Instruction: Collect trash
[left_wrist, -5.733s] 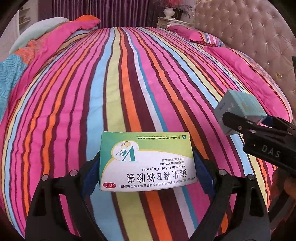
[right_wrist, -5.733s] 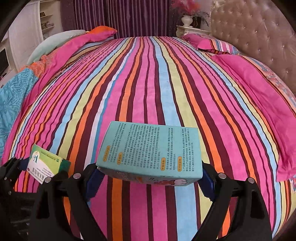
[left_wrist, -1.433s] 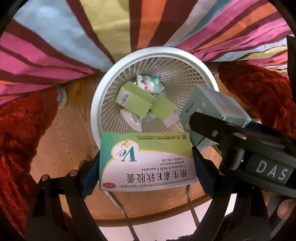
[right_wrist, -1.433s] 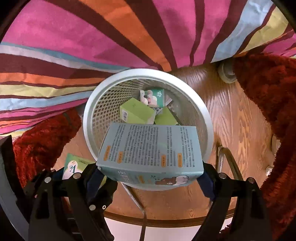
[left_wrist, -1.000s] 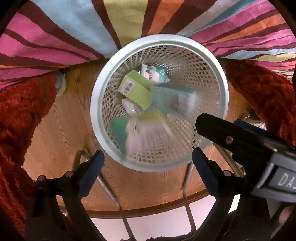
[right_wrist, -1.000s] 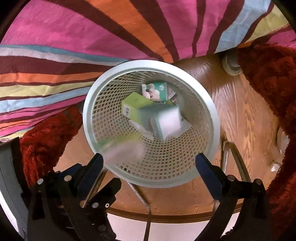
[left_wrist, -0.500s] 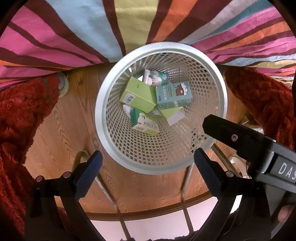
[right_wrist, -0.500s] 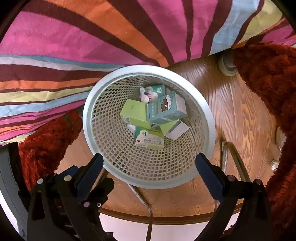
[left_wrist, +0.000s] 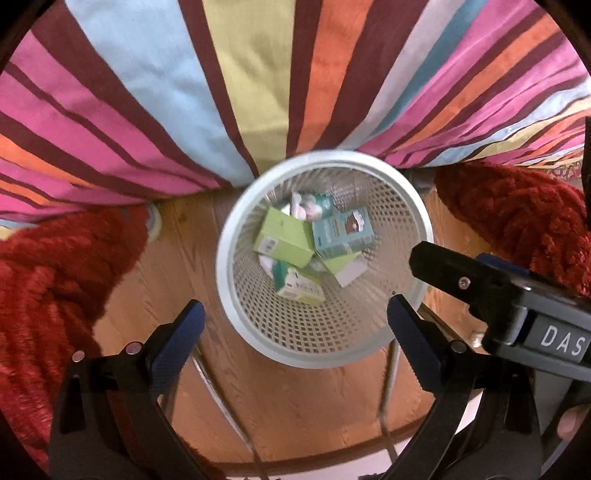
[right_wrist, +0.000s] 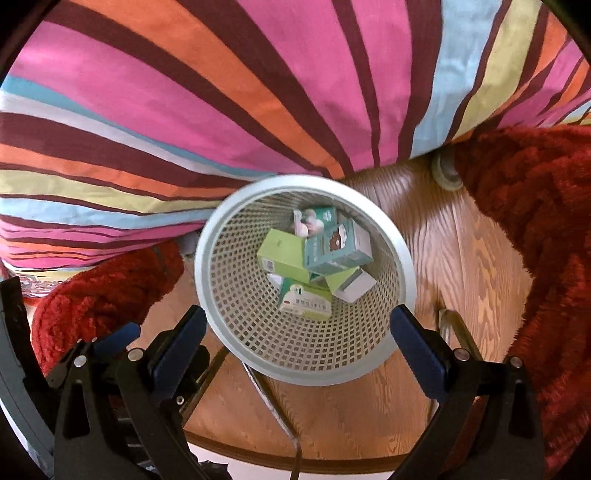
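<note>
A white mesh wastebasket (left_wrist: 236, 295) (right_wrist: 221, 325) stands on the wood floor below both grippers. Inside lie several boxes: the green and white vitamin box (left_wrist: 300, 286) (right_wrist: 306, 301), the teal box with a bear picture (left_wrist: 341, 232) (right_wrist: 334, 245), a lime green box (left_wrist: 282, 238) (right_wrist: 283, 255) and others. My left gripper (left_wrist: 295, 325) hangs open above the basket with nothing between its fingers. My right gripper (right_wrist: 295, 328) is also open and holds nothing; it shows from the side in the left wrist view as the right gripper (left_wrist: 491, 291).
The striped bedspread (left_wrist: 221, 92) (right_wrist: 258, 92) hangs down behind the basket. A red shaggy rug (left_wrist: 48, 280) (right_wrist: 535, 229) lies on both sides. A metal chair frame (left_wrist: 221, 406) and a wooden seat edge cross below the grippers.
Both grippers let go of their boxes, which fell into the basket. Since then both have lifted a little, so the basket looks smaller and more bedspread shows.
</note>
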